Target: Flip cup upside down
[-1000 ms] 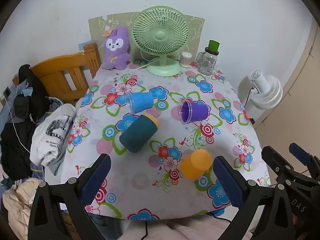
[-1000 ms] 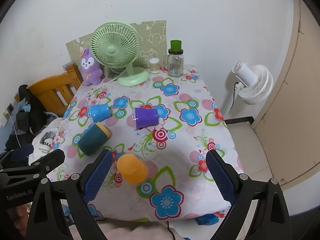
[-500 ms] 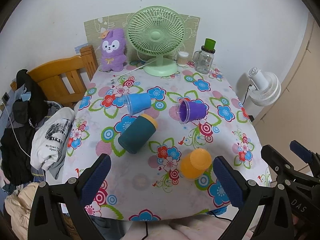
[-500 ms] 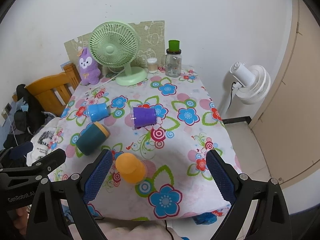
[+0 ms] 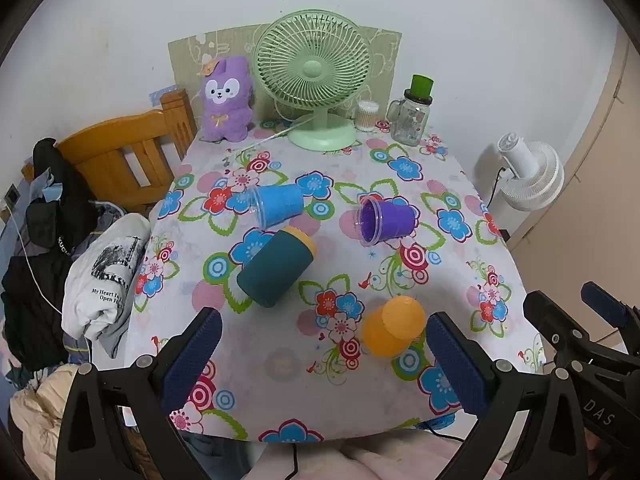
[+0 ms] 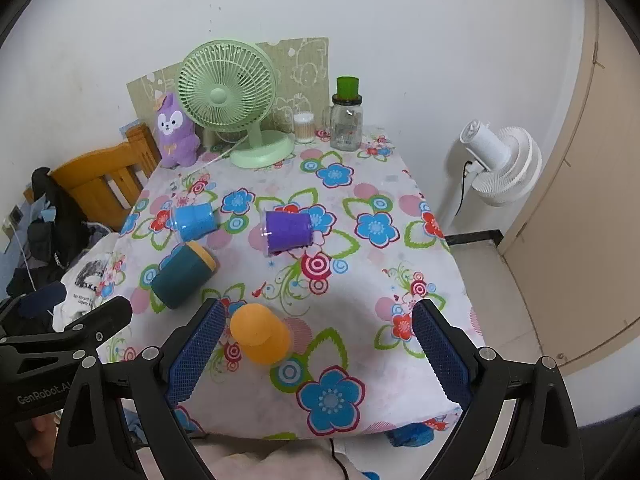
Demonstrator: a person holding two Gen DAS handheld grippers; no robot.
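Observation:
Several cups lie on their sides on the flowered tablecloth (image 5: 448, 184): an orange cup (image 5: 394, 326) nearest me, a dark teal cup with a yellow rim (image 5: 276, 266), a blue cup (image 5: 276, 209) and a purple cup (image 5: 386, 219). They also show in the right wrist view: orange cup (image 6: 260, 334), teal cup (image 6: 182, 274), blue cup (image 6: 196, 220), purple cup (image 6: 288, 230). My left gripper (image 5: 320, 360) is open and empty above the near table edge. My right gripper (image 6: 316, 354) is open and empty, with the orange cup just beside its left finger.
A green desk fan (image 5: 314, 80), a purple plush toy (image 5: 226, 102), a small jar (image 5: 368, 114) and a glass jar with a green lid (image 5: 412, 114) stand at the table's back. A wooden chair (image 5: 128, 152) with clothes stands left. A white floor fan (image 6: 500, 164) stands right.
Both grippers have pulled back and up slightly, so the table appears a little farther away. No cup has moved. Both grippers stay open.

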